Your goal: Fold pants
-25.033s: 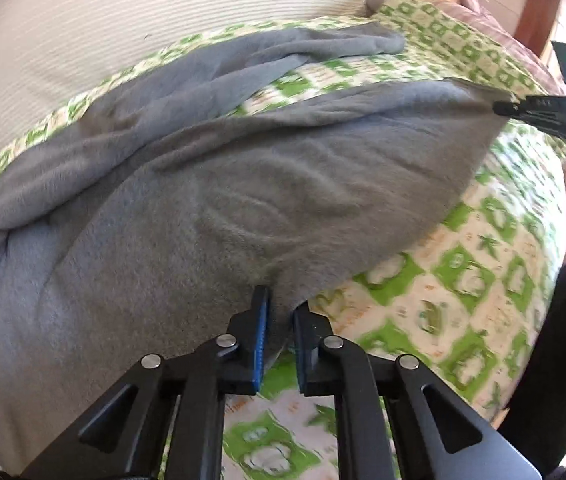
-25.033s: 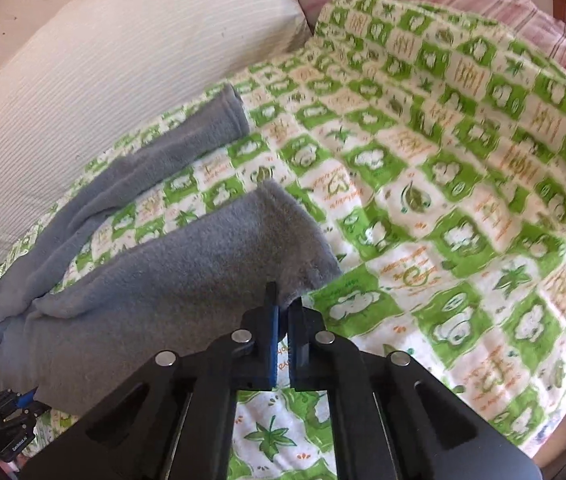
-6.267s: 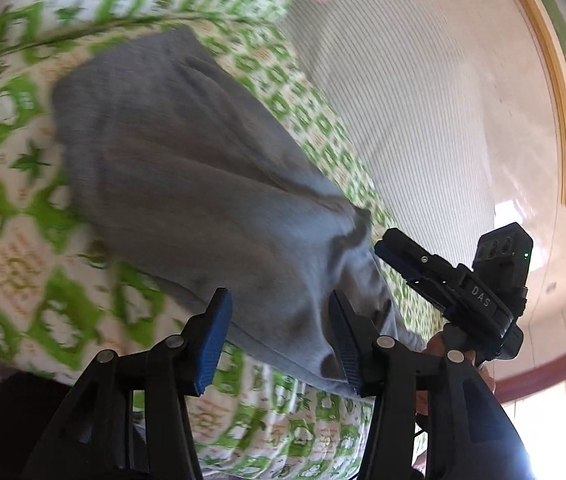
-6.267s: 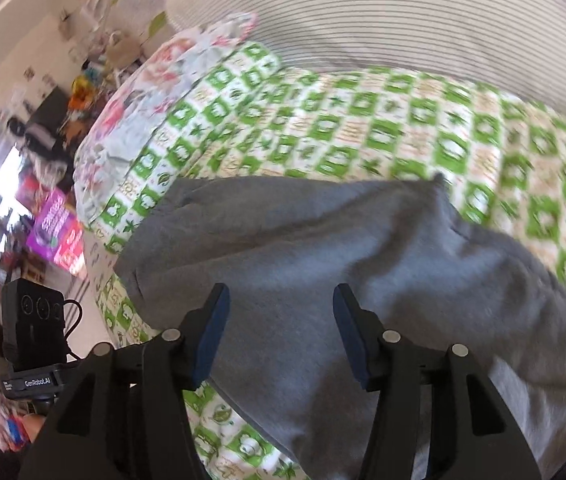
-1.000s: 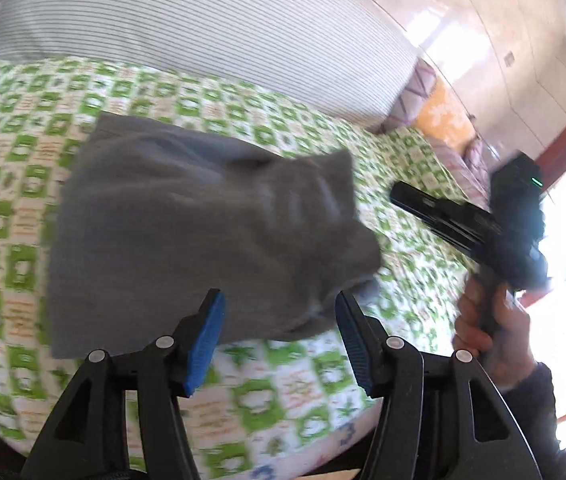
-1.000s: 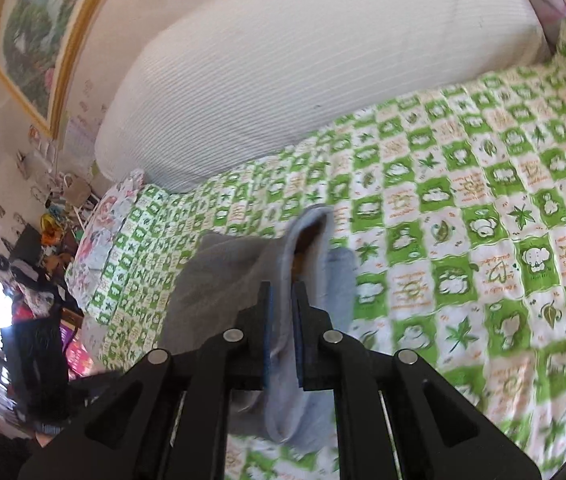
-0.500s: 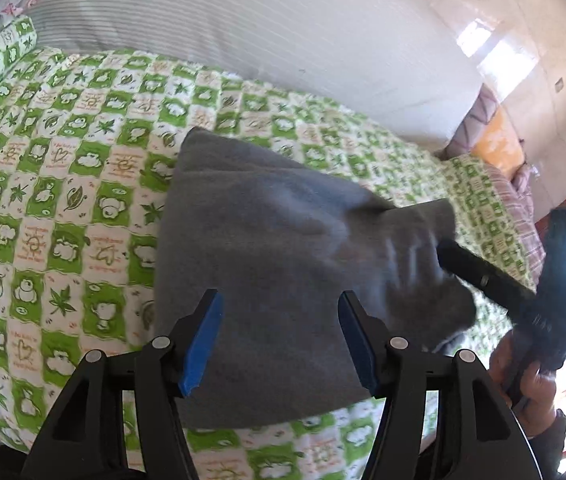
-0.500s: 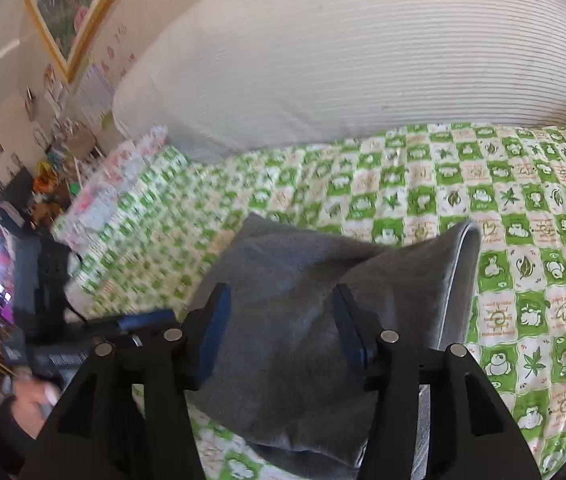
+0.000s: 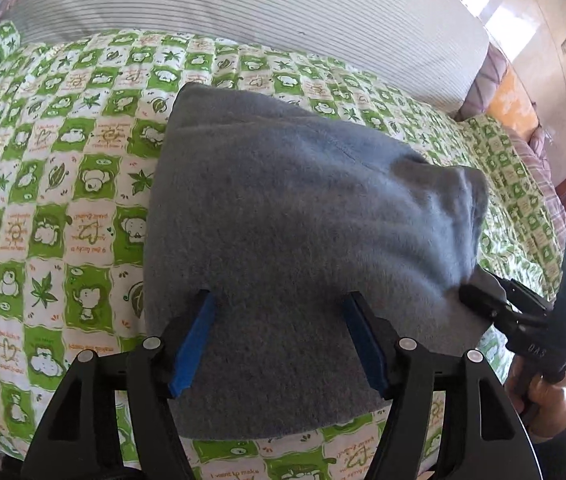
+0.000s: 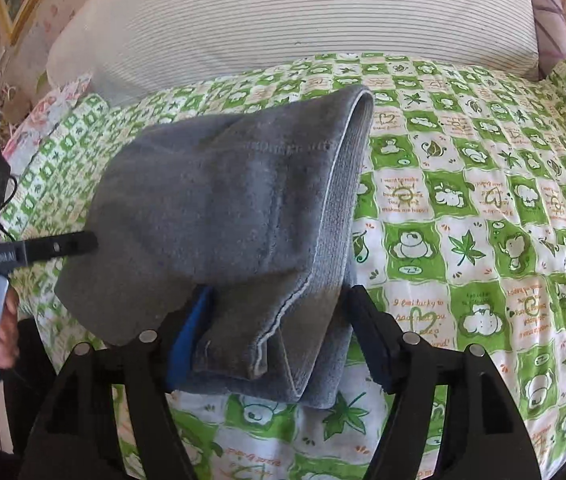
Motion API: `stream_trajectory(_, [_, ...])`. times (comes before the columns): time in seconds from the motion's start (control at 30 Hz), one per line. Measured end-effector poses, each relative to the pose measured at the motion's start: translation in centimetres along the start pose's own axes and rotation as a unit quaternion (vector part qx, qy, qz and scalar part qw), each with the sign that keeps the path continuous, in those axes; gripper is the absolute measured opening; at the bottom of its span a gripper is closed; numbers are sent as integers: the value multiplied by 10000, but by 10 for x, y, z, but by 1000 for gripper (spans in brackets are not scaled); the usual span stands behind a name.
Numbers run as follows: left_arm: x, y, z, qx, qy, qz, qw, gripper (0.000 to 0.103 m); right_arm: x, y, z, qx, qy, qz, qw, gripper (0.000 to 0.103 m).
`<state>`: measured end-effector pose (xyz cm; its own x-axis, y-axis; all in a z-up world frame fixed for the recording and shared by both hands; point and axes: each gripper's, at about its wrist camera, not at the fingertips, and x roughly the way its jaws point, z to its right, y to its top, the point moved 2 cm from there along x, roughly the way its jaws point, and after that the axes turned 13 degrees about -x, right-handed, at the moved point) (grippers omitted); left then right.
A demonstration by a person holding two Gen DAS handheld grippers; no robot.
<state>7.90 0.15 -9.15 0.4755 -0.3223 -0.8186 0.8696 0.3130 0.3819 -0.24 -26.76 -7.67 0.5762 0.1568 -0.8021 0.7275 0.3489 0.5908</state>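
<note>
The grey pants lie folded into a thick bundle on the bed's green-and-white checked sheet, their stacked hems and edges at the near right corner in the right wrist view. The left gripper hangs over the bundle's near edge, jaws opening and clear of the cloth, while the right gripper straddles the layered corner with jaws opening, its pads released from the fabric between them. Behind the pants a large striped pillow lies along the bed's far side.
</note>
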Motion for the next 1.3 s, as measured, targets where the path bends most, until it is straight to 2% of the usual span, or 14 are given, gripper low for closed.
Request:
stream_trajectory(0.13, [-10,7,-6,-109,-42,77,9999,68,-10,7,5,359,238,170,9989,70])
stream_trajectory(0.27, [-17,15,-13,-141,30,197,9997,69,-15,16,13,664,275,311,9969,71])
stream_trajectory(0.4, [-16,21,-22,-205,168,226,9994,69,-11,22,24,1007,171,283,9944,71])
stream_trajectory(0.53, [-10,25,-31,-327,183,135,9992,69,-2,22,28,1248,320,223,9914,71])
stream_trajectory(0.7, [-4,26,-41,-471,89,35,9988,70,8,21,27,1269,432,153,9909,73])
stream_trajectory(0.9, [11,28,-48,-727,-32,-175,9972,74,13,24,27,1254,549,183,9904,76])
stream_trajectory(1.3, [30,34,-55,-981,-222,-351,9943,82,28,22,31,1318,897,284,9868,80])
